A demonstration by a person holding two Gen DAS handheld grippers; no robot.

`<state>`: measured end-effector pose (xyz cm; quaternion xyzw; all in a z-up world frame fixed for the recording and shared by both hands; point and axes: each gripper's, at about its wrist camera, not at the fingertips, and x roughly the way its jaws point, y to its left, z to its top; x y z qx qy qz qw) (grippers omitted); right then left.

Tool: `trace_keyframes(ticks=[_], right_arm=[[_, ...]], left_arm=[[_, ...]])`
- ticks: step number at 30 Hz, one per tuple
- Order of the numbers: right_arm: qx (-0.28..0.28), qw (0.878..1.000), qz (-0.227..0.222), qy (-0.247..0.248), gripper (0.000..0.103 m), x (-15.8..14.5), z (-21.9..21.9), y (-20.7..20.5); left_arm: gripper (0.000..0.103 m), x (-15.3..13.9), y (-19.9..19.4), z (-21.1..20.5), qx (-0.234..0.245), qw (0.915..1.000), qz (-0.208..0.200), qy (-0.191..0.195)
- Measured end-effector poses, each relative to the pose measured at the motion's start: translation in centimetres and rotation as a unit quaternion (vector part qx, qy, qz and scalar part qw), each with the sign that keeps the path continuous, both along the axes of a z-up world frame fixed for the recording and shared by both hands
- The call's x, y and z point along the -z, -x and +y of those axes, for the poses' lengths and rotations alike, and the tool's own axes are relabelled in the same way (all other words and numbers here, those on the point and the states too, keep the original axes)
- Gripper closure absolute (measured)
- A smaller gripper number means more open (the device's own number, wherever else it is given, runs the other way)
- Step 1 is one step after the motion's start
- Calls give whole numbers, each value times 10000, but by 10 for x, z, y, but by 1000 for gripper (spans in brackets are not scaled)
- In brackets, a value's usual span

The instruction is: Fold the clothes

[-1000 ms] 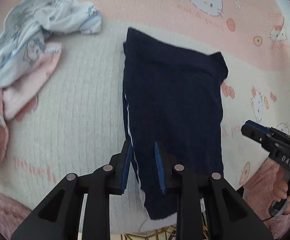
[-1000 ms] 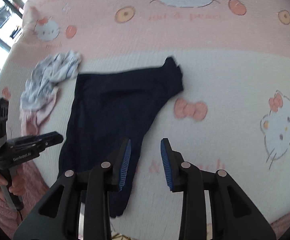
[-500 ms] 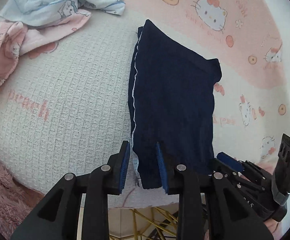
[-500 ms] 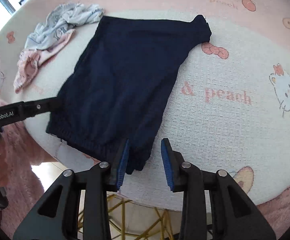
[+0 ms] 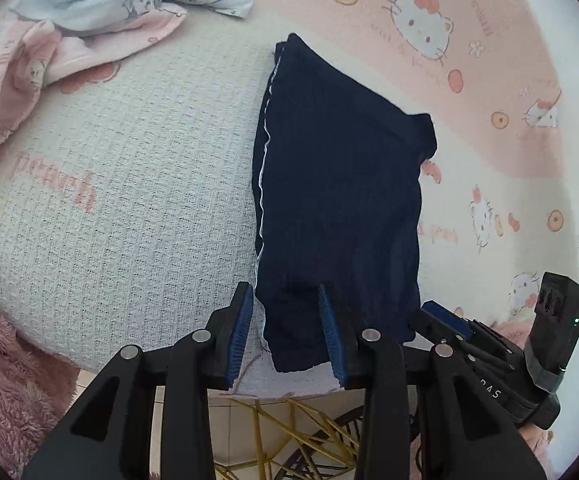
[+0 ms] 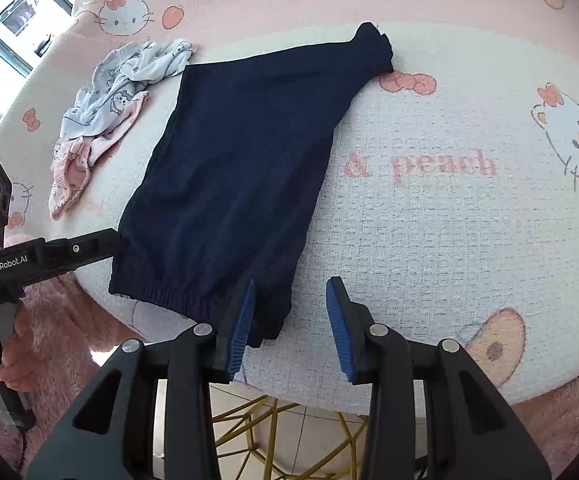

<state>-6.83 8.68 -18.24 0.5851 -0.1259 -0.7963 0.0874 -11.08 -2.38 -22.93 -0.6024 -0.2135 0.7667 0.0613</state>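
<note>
Left wrist view first: the left gripper (image 5: 285, 330) is hovering at the near edge of the table, and its jaws are spreading wider, with the near hem of the navy garment (image 5: 337, 200) lying between the blue pads. The pads aren't squeezing it, there's a gap on both sides. That garment is lying flat on the cat-print tablecloth (image 5: 129, 184), running away from the camera, white piping showing along its left edge. A crumpled pile of pale blue and pink clothes (image 5: 89, 16) is sitting well apart at the top left. The right gripper (image 5: 485, 344) is poking in at the lower right, just beside the garment's near right corner.

Right wrist view: the right gripper (image 6: 289, 320) is also opening up, the garment's (image 6: 241, 168) near corner sitting just inside its left pad, nothing pinched. The left gripper (image 6: 49, 256) is coming in from the left, its tip right at the elastic hem, held by a hand (image 6: 9, 360) in a fuzzy pink sleeve (image 6: 65, 320). The pile (image 6: 105, 112) is lying past the garment's far left side.
</note>
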Motion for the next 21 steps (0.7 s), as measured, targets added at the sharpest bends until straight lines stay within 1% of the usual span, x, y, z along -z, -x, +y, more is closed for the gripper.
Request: trace_keyframes(ticks=[1, 2, 3, 5, 8, 10, 11, 12, 14, 16, 18, 20, 21], right_arm=[[-43, 9999, -78, -48, 66, 2, 0, 2], [-99, 9996, -168, -195, 66, 4, 1, 5], [-138, 9993, -201, -297, 66, 4, 1, 6], [-196, 9988, -317, -317, 66, 2, -2, 6], [-224, 9983, -529, -50, 66, 3, 2, 2], [-117, 9978, -617, 190, 66, 0, 10, 5], [11, 9978, -575, 315, 66, -6, 17, 11], [128, 9984, -424, 360, 66, -16, 24, 21], [276, 9992, 5, 287, 66, -40, 37, 46], [238, 9991, 350, 91, 66, -60, 39, 77], [53, 9985, 485, -237, 66, -67, 30, 116], [-131, 9983, 413, -402, 66, -60, 20, 150], [-226, 9981, 353, -454, 66, -54, 15, 165]], left_arm=[[67, 9, 1, 3, 50, 9996, -167, 226], [67, 17, 1, 6, 98, 9985, -317, 428], [67, 16, 0, 6, 119, 9986, -318, 417], [67, 14, -1, 6, 160, 9986, -320, 396], [67, 9, -2, 6, 184, 9986, -300, 403], [67, -2, 5, 6, 217, 9984, -144, 496], [67, -12, 14, 6, 314, 9979, 80, 566], [67, -22, 23, 6, 417, 9967, 303, 631], [67, -38, 50, 9, 716, 9924, 717, 700], [67, -44, 84, 21, 1061, 9871, 968, 704], [67, -40, 121, 32, 1326, 9821, 1121, 729], [67, -39, 145, 38, 1516, 9794, 1176, 629], [67, -30, 161, 53, 1593, 9792, 1108, 589]])
